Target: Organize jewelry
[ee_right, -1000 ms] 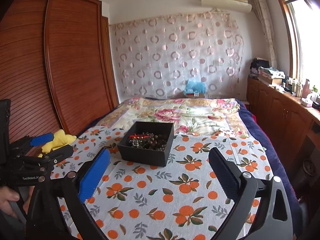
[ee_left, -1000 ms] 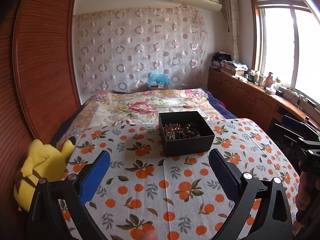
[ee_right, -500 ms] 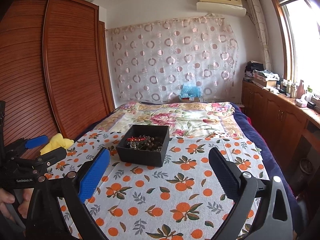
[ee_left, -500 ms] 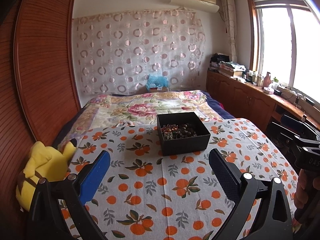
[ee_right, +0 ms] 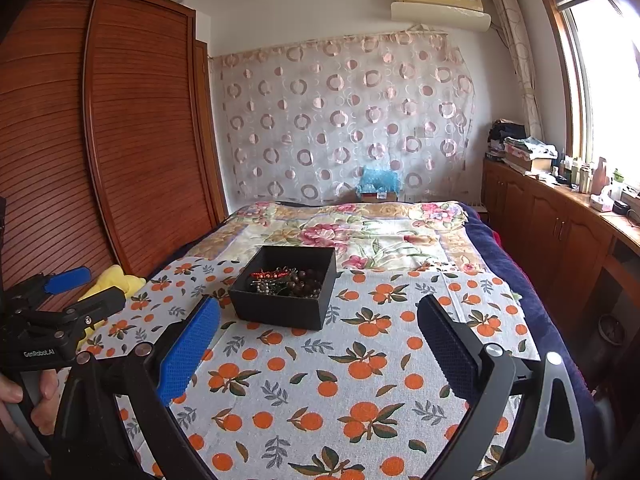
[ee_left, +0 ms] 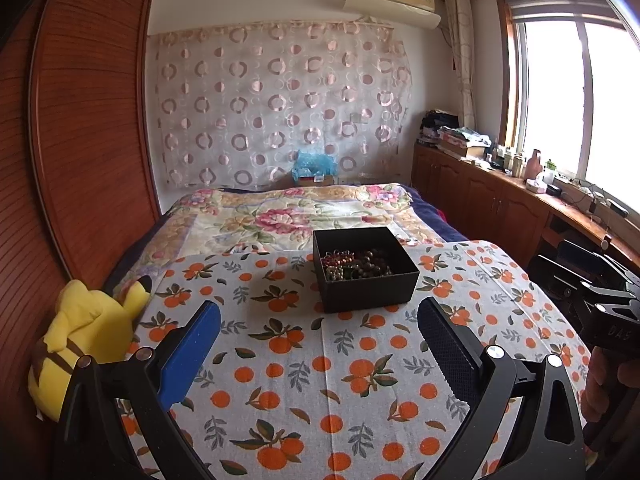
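A black open box (ee_left: 366,286) stands on the orange-print cloth (ee_left: 304,364) on the bed, holding a tangle of bead jewelry (ee_left: 354,265): dark beads, red beads, metal chains. In the right wrist view the box (ee_right: 286,302) with the jewelry (ee_right: 288,280) sits left of centre. My left gripper (ee_left: 318,344) is open and empty, short of the box. My right gripper (ee_right: 318,342) is open and empty, also short of the box. The left gripper also shows at the left of the right wrist view (ee_right: 84,294), and the right gripper's body at the right edge of the left wrist view (ee_left: 592,292).
A yellow plush toy (ee_left: 84,340) lies at the bed's left edge by the wooden wardrobe (ee_left: 80,140). A floral quilt (ee_left: 288,216) covers the far bed. Wooden cabinets (ee_left: 500,204) with clutter run along the right wall under the window.
Both grippers have pulled back and risen a little; the box looks smaller and farther. Both stay open and empty.
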`<state>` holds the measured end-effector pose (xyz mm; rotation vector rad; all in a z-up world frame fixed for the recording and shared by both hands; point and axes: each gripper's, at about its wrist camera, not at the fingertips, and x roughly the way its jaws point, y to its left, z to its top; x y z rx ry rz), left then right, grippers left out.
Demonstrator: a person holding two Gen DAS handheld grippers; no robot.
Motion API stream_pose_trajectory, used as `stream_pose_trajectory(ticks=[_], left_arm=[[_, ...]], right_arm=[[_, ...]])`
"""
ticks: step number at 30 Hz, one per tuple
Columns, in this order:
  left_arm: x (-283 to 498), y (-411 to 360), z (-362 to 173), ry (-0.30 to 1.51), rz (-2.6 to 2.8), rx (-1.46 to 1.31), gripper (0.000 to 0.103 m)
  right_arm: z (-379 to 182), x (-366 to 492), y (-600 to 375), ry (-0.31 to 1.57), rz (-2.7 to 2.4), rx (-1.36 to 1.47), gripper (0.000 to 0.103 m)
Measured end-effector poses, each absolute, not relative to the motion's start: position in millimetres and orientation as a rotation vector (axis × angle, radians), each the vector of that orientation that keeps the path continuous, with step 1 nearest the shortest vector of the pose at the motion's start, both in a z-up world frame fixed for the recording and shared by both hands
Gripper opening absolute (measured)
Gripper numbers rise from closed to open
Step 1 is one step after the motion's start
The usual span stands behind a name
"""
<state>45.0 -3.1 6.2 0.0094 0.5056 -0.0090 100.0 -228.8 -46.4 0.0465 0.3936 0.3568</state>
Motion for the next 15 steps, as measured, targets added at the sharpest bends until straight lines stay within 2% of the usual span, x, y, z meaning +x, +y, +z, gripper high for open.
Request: stream_pose_trajectory(ticks=[15], left_arm=[[44.2,-1.7,5.9,0.504,-0.009,0.007,0.095]], right_arm=[[-47.1,101.6,-228.2,0.395,0.359,0.047,0.1]])
